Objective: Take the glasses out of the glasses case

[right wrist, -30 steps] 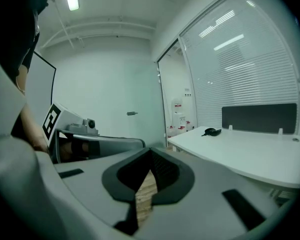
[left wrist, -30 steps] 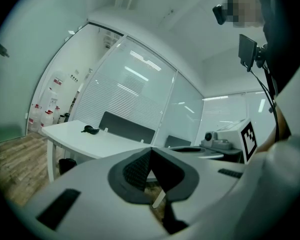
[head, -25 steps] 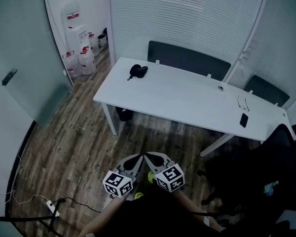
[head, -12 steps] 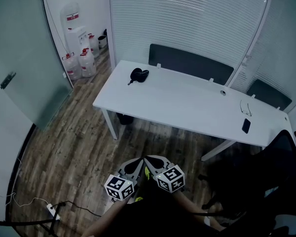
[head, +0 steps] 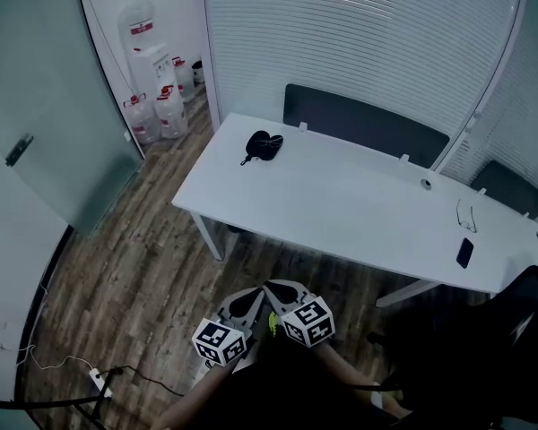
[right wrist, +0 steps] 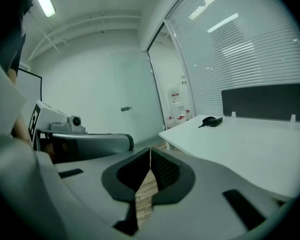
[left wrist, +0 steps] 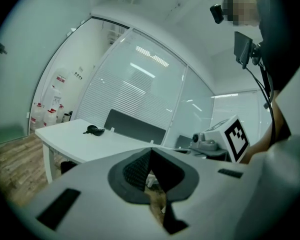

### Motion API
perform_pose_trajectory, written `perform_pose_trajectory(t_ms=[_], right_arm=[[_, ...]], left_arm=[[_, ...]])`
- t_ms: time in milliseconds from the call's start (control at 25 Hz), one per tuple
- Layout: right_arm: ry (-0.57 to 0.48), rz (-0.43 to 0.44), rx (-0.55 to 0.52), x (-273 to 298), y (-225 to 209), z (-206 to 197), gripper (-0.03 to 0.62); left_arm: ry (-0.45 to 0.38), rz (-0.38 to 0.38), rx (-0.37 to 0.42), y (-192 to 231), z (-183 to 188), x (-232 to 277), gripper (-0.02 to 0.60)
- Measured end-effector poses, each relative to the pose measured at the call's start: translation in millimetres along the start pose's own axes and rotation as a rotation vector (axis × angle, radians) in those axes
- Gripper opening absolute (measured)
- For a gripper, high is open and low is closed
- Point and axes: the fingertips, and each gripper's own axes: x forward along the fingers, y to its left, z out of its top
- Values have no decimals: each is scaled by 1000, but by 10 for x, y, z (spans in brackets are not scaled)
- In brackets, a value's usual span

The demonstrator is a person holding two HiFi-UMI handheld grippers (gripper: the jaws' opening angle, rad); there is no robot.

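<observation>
**Case sitting at the far left end of the table, both grippers closed and well short of it**

The black glasses case (head: 262, 144) is lying on the white table (head: 341, 200), near its far left corner, with a short strap or tab sticking out toward the table edge. Whether it is zipped or open cannot be told from here. A dark panel (head: 363, 124) is standing along the table's back edge just behind the case.

At the opposite, right end of the table, well apart from the case, what looks like a thin-framed pair of glasses (head: 467, 215) is lying beside a dark phone (head: 464, 252), and a small round object (head: 426, 184) is sitting near the back edge.

The left gripper (left wrist: 151, 153) is pointing toward the table with its jaws pressed together at the tips, nothing between them. The right gripper (right wrist: 150, 159) is doing the same, jaws meeting and empty. In the head view both are hanging close to the person's body, side by side. A stretch of wood floor (head: 134, 267) and the table's near edge are lying between them and the case.

Water bottles (head: 157, 110) and a dispenser (head: 148, 56) are standing in the corner beyond the table's left end, a black office chair (head: 484, 348) is standing at the right, and a power strip (head: 99, 379) is lying on the floor at the lower left.
</observation>
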Motion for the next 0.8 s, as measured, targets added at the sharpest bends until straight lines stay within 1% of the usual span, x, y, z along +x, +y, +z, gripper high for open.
perform_pose_trajectory(t_ms=[160, 440, 640, 800], right_arm=[[6, 15, -13, 143, -355, 144, 17], [16, 42, -8, 307, -904, 326, 17], [14, 66, 6, 421, -1200, 412, 17], [5, 77, 8, 478, -1354, 483, 18]], left_arm=[[-4, 22, -3, 167, 124, 353, 7], [16, 39, -3, 372, 237, 918, 8], [39, 47, 12, 495, 318, 1221, 8], [47, 75, 25, 572, 356, 1349, 6]])
